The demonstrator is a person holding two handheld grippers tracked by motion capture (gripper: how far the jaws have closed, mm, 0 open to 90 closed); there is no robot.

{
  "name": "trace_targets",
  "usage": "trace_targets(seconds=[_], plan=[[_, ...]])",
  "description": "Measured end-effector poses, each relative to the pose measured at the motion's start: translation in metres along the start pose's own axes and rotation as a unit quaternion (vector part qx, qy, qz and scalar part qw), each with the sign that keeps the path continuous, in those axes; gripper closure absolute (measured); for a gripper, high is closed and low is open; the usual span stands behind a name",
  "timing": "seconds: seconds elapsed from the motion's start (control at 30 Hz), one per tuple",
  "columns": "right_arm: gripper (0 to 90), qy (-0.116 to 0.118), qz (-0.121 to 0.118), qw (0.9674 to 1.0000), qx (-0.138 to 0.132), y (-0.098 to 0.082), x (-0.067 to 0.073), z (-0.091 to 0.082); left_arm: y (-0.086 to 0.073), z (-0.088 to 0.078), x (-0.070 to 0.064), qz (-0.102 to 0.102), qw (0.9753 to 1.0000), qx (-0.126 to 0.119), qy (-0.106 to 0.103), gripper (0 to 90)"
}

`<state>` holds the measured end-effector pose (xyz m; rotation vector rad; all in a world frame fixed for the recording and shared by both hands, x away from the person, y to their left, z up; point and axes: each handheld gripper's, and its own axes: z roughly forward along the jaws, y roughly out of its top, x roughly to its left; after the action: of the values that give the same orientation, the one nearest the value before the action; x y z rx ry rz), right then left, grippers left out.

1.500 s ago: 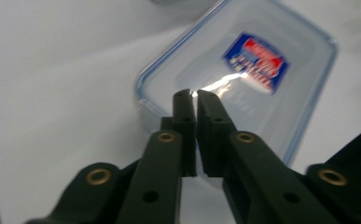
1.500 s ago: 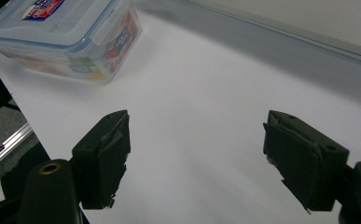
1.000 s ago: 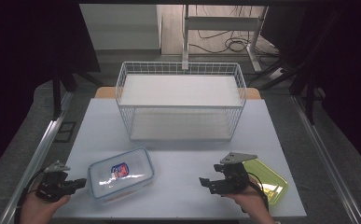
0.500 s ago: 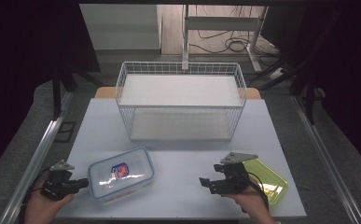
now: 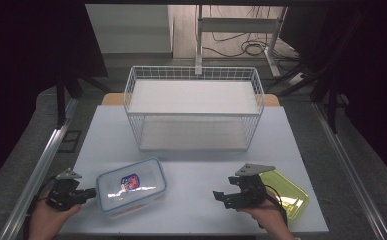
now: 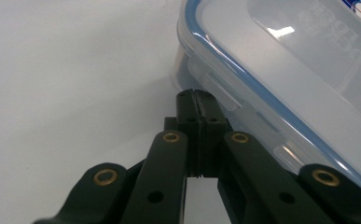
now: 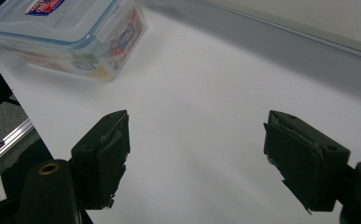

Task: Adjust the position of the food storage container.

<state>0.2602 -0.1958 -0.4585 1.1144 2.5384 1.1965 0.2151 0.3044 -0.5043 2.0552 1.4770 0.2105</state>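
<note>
The desk [image 5: 191, 205] has a pale, matt, smooth top, and it stands in a dim room with a grey floor and dark curtains on both sides. Metal rails run along its left and right edges. At the far side of the desk stands a white wire basket [image 5: 194, 107], rectangular, with thin mesh walls and two flat white shelves inside.

The wide middle part of the desk, between the basket and the near edge, is bare and gives open room. The clear plastic box [image 5: 131, 185] lies near the front left corner, close to the near edge. It is rectangular with rounded corners, has a blue seal around the lid and a small coloured label on top.

The left gripper [image 5: 87, 193] is clenched, its two black jaws pressed flat together with nothing between them. In the left gripper view its tips are just at a clip flap [image 6: 220, 88] on the side of the box; I cannot tell if they touch it.

The right gripper [image 5: 220, 197] is released, its jaws wide apart above bare desk, well apart from the box. Just behind it lies a yellow-green tray [image 5: 290, 195], flat and glossy, near the front right corner.
</note>
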Motion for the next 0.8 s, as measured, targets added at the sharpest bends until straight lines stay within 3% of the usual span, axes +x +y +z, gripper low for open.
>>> trace_targets(seconds=[0.4, 0.8], plan=[[23.0, 0.001, 0.000, 1.0000, 0.005, -0.001, -0.001, 0.002, 0.016, 0.012, -0.008, 0.014, 0.9999, 0.004, -0.008, 90.0], [23.0, 0.003, -0.002, 1.0000, 0.007, -0.001, 0.001, 0.002, 0.042, 0.032, -0.029, 0.046, 0.9985, 0.015, -0.024, 90.0]])
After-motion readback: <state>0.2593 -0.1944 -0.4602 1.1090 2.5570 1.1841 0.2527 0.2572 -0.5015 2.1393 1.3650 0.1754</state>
